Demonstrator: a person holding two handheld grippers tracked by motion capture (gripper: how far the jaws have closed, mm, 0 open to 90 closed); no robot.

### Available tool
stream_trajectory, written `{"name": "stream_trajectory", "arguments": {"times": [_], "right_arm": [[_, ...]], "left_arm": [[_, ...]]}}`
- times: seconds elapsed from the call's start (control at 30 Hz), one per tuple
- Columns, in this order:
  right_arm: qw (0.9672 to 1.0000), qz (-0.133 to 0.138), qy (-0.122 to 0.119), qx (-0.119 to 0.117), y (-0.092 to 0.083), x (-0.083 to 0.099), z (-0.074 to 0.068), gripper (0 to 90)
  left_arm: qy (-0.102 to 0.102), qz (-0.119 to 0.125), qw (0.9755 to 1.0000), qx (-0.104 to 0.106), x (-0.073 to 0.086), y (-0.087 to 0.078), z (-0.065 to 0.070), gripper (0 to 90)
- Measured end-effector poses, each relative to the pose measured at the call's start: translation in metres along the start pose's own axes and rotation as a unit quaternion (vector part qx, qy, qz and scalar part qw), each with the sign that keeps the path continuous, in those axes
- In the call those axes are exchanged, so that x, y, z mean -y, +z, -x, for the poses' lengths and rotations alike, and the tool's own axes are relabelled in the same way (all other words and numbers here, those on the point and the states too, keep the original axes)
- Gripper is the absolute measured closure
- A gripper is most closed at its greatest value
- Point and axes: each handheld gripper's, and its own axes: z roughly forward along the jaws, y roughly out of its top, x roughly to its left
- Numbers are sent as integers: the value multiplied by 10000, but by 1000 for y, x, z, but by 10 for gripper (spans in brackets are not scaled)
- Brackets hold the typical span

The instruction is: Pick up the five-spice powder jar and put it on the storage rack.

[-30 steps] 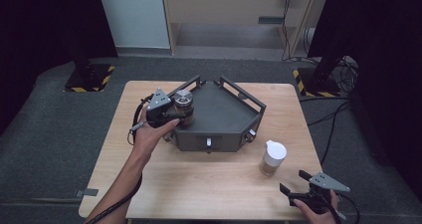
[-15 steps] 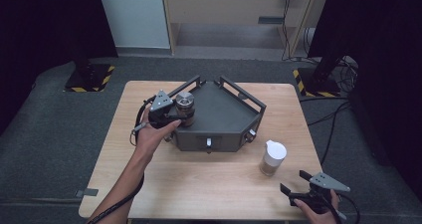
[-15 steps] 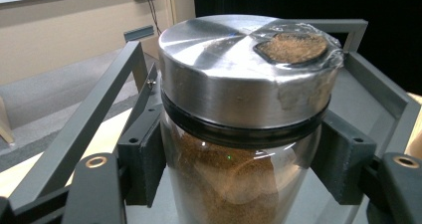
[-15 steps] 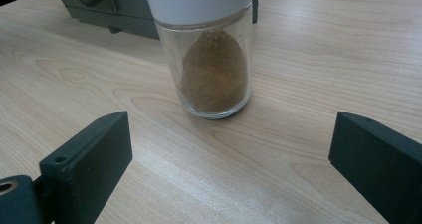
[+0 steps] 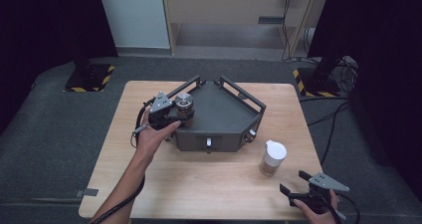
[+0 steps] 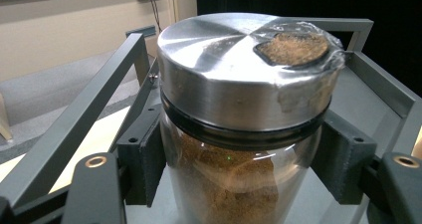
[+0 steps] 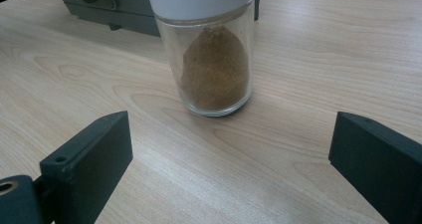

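I hold a glass spice jar with a steel lid [image 6: 249,79] in my left gripper [image 5: 169,115], the jaws pressed against the glass on both sides just under the lid. The jar is packed with brown powder, and clear tape covers a brown patch on the lid's top. I grip low on the glass, I judge, so the lid stays free and the jar stays upright. In the high view the jar [image 5: 183,106] sits at the left corner of a dark grey metal tray [image 5: 224,119] with raised rails, placed mid-table; I cannot tell whether the jar's base rests on the tray or hangs just above it.

My left forearm reaches in from the bottom left edge and angles up and to the right, with the hand wrapped around the gripper's body and the gripper pointing level toward the tray.

My right gripper [image 5: 298,194] rests low at the near right edge of the wooden table [image 5: 199,184], its jaws spread wide and holding nothing. It points at a second glass shaker with a white cap [image 7: 214,59], also part-filled with brown powder, standing upright on the bare wood near the tray's right front corner. That shaker [image 5: 273,158] stands apart from the open jaws, probably waiting its turn.
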Motion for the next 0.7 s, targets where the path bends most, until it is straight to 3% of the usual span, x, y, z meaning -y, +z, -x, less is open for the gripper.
{"name": "stream_trajectory", "arguments": {"times": [0.7], "right_arm": [[10000,35,55,-26,-1,0,1,40]], "left_arm": [[67,-98,9999,-14,-4,0,1,291]]}}
